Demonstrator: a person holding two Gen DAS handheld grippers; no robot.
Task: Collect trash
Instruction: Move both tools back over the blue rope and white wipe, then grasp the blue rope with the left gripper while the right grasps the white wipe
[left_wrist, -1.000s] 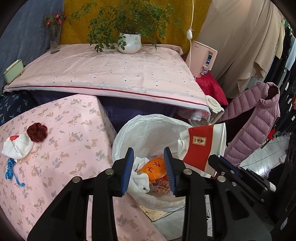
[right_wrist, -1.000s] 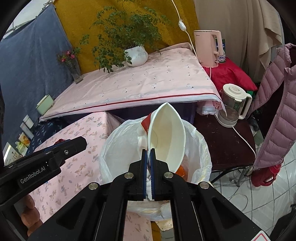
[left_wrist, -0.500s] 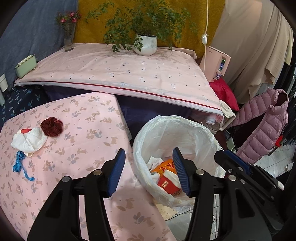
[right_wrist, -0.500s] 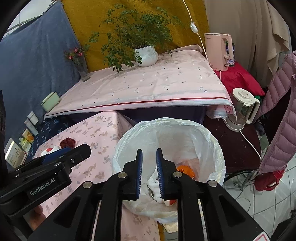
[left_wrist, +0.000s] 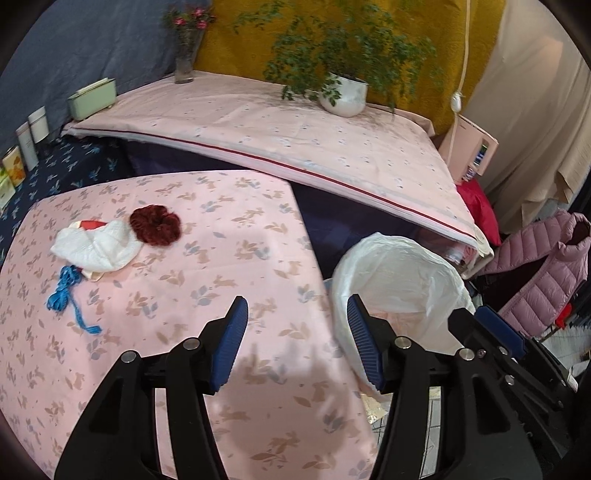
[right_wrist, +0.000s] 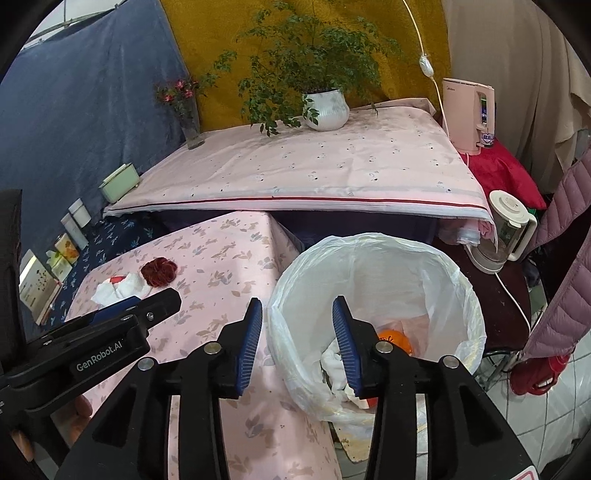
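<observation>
The left gripper (left_wrist: 297, 338) is opening, and nothing sits between its blue pads; it hangs over the near right part of the pink flowery table (left_wrist: 207, 258). The right gripper (right_wrist: 297, 341) is opening too, with nothing held. Its left finger is over the table edge and its right finger is over the trash bin (right_wrist: 454, 280), which stands just right of the table and has a white bag in it. Trash still lies on the far left part of the table: a crumpled white wrapper (left_wrist: 98, 245) with a bit of red, a dark red fuzzy ball (left_wrist: 156, 225) touching its right side, and a blue string (left_wrist: 68, 291) just near of the wrapper. The right wrist view looks down into the bin and shows white crumpled paper (right_wrist: 334, 363) and something orange (right_wrist: 395, 338) at the bottom. The left wrist view shows only the bin's side, but it shows the blue string, which the other view does not.
</observation>
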